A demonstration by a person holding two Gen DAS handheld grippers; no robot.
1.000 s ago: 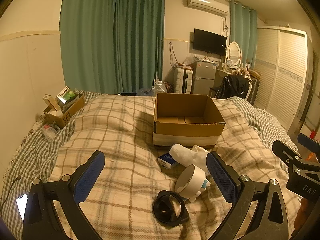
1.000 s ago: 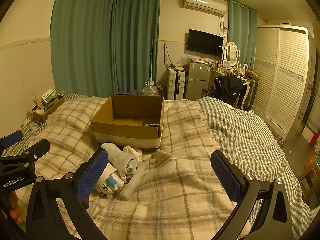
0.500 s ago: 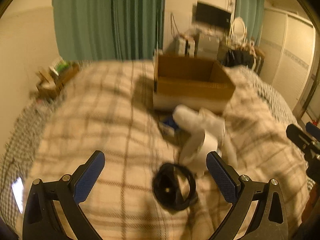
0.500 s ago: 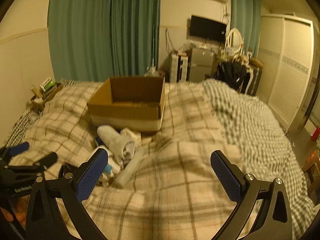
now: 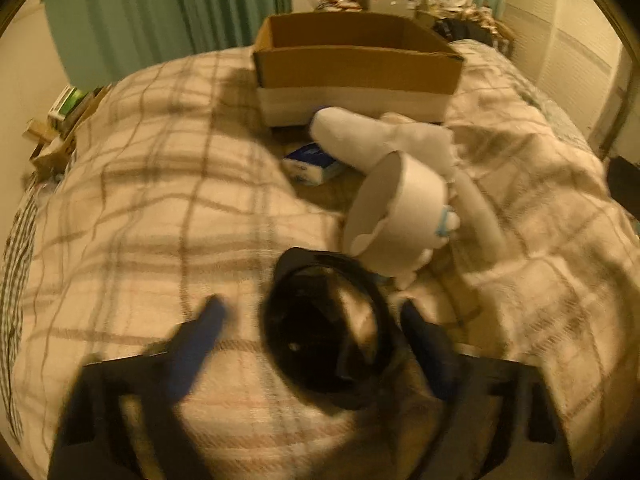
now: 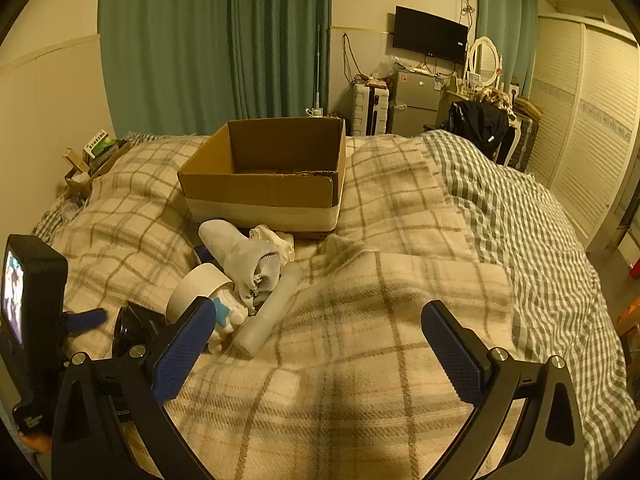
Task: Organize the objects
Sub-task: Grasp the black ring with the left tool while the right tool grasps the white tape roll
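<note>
An open cardboard box (image 5: 356,66) stands on the plaid bed (image 5: 160,200); it also shows in the right wrist view (image 6: 276,184). In front of it lie a white sock roll (image 5: 360,136), a blue packet (image 5: 312,162), a white cup-shaped toy (image 5: 400,216), a pale tube (image 6: 272,308) and a black ring-shaped object (image 5: 324,332). My left gripper (image 5: 312,320) is open, its blurred fingers either side of the black ring. My right gripper (image 6: 320,332) is open and empty over bare blanket, right of the pile.
A small carton of clutter (image 6: 96,156) sits at the bed's left edge. Green curtains (image 6: 216,40), a fridge (image 6: 416,100), a TV and a wardrobe (image 6: 592,120) stand beyond the bed. The green checked cover (image 6: 540,240) lies to the right.
My left gripper has dropped down and forward over the black ring, which now sits between its fingers. My right gripper has tilted down slightly. The objects have not moved.
</note>
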